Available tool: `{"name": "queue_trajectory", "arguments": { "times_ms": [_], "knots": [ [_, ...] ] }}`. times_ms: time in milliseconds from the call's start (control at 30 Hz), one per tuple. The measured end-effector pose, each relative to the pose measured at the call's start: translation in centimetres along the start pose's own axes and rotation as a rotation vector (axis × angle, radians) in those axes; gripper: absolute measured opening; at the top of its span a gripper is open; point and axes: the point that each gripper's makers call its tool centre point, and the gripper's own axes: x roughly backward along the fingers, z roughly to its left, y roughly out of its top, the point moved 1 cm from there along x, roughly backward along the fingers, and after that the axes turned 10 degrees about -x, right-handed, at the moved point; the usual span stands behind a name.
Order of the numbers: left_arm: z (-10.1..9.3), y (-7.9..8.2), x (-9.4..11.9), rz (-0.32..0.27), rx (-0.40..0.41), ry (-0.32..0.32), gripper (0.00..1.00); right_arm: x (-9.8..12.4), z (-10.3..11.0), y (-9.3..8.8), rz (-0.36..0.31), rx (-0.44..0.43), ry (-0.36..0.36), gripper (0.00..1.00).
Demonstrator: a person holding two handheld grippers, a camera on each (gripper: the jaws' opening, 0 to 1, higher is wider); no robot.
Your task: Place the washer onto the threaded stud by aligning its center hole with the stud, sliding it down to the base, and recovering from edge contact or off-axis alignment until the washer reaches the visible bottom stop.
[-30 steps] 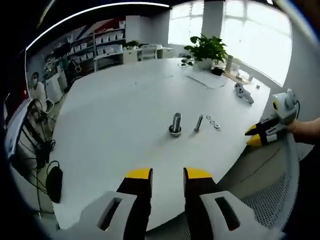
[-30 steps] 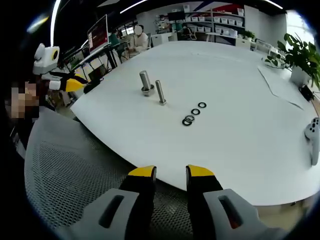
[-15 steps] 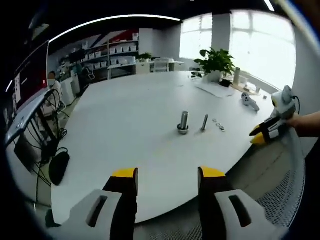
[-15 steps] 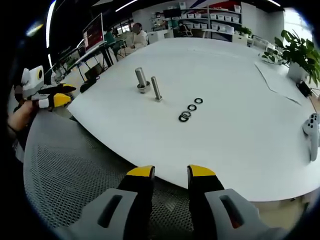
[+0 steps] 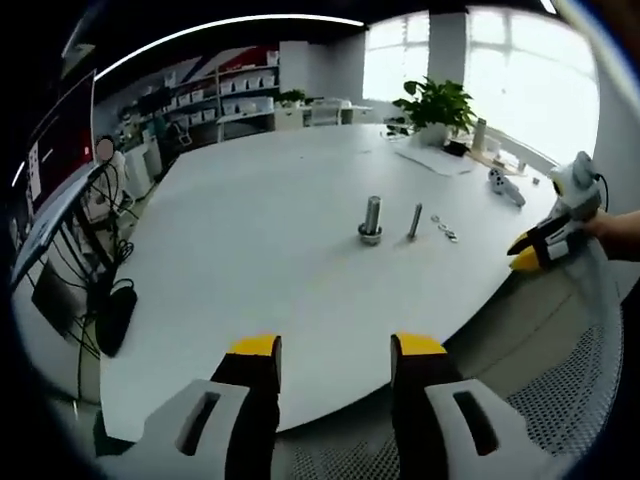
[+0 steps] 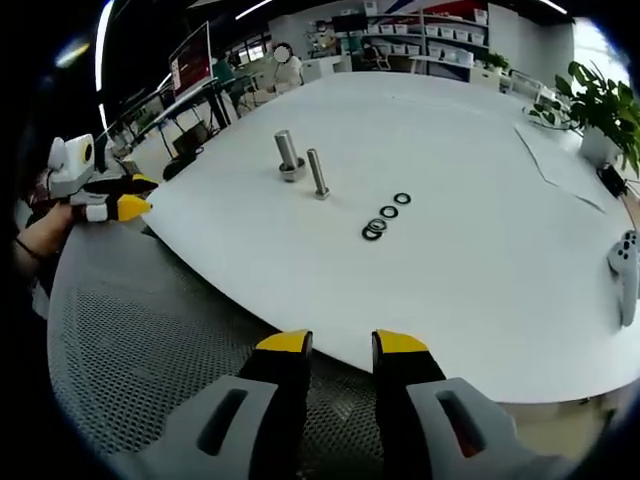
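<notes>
On the white table (image 6: 480, 290) we see the washers (image 6: 383, 219) as small dark rings with open centres, lying flat in a short loose row. In the right gripper view we count about four, though the nearest two seem to overlap and we cannot be sure of the number. In the left gripper view they shrink to tiny specks (image 5: 443, 228) just right of the studs.

Just left of the washers and a little farther off stands the threaded stud (image 6: 317, 173), a slim upright metal pin with nothing on its shaft. Just beside it, on the far left side, stands a thicker metal post (image 6: 288, 155) on a wider round base. In the left gripper view the same pair appears mid-table, the thick post (image 5: 371, 219) to the left and the slim stud (image 5: 414, 221) to the right.

Our right gripper (image 6: 338, 345) hangs low over the grey mesh seat (image 6: 150, 340) at the near edge of the table, well apart from the washers. Its yellow-tipped jaws stand a narrow gap apart with nothing between them. From the left gripper view we see it (image 5: 527, 252) at the right table edge, held in a hand (image 5: 612, 232).

Our left gripper (image 5: 335, 347) hovers off the near edge of the table, pointing across it at the studs, jaws spread wider and holding nothing. In the right gripper view it (image 6: 128, 196) sits at the left, beyond the table corner, gripped by a hand (image 6: 40, 232).

A potted plant (image 6: 600, 115) and a white game controller (image 6: 626, 270) sit at the far right.
</notes>
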Motion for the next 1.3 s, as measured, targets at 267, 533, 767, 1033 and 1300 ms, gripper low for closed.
{"name": "queue_trajectory", "arguments": {
  "times_ms": [267,533,767,1033,1300],
  "knots": [
    [0.7,-0.6,-0.8,0.000,-0.005,0.039,0.38,0.0,-0.1,0.1,-0.007,0.003,-0.008,0.27],
    [1.3,0.3,-0.6,-0.058,-0.044,0.084,0.37,-0.2,0.2,0.0,-0.001,0.027,0.014,0.27],
    [1.5,-0.3,-0.6,-0.034,-0.003,0.088,0.35,0.0,0.6,0.4,-0.013,0.046,0.044,0.27],
    [1.4,-0.2,-0.6,-0.045,0.011,0.079,0.37,-0.2,-0.5,0.6,0.088,0.066,0.143,0.28],
    [1.6,-0.4,-0.6,-0.037,0.043,0.084,0.32,-0.8,-2.5,3.6,0.090,0.125,0.127,0.30]
  ]
}}
